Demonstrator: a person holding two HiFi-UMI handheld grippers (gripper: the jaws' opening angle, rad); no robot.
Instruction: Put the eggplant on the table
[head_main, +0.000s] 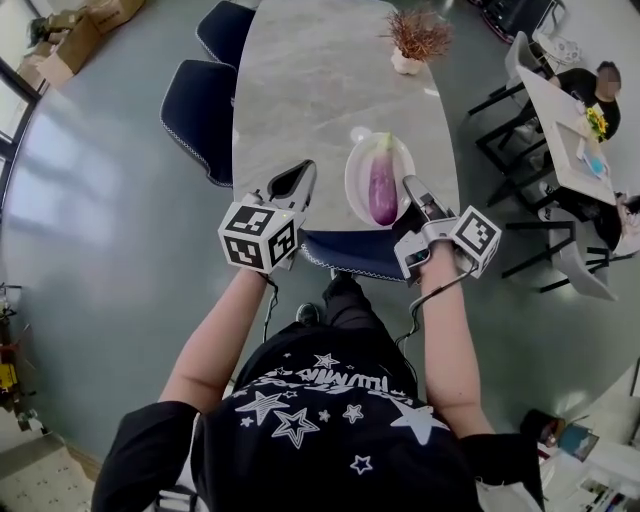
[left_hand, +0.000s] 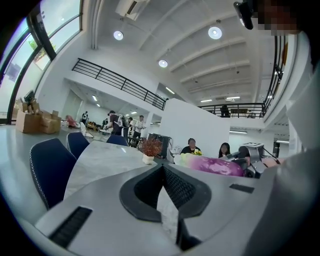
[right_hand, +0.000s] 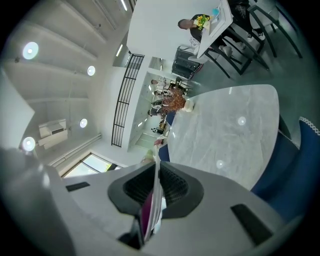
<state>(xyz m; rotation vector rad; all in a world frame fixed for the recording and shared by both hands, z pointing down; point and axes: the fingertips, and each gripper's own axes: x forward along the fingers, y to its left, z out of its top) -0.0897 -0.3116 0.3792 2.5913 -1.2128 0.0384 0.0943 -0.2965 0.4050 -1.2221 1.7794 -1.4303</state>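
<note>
A purple eggplant (head_main: 383, 188) with a green cap lies on a white plate (head_main: 356, 175) at the near end of the marble table (head_main: 300, 90). My right gripper (head_main: 410, 185) is shut on the plate's right rim. In the right gripper view (right_hand: 156, 162) the thin white plate edge (right_hand: 156, 195) runs between the jaws, with the eggplant's purple (right_hand: 147, 210) beside it. I cannot tell if the plate rests on the table or hangs just above it. My left gripper (head_main: 303, 172) is shut and empty, left of the plate; its view (left_hand: 161, 167) shows the eggplant (left_hand: 220, 166) off to the right.
A potted dried plant (head_main: 415, 40) stands at the table's far end. Two blue chairs (head_main: 200, 110) flank the left side and another (head_main: 350, 252) is tucked under the near edge. People sit at a second table (head_main: 565, 110) to the right.
</note>
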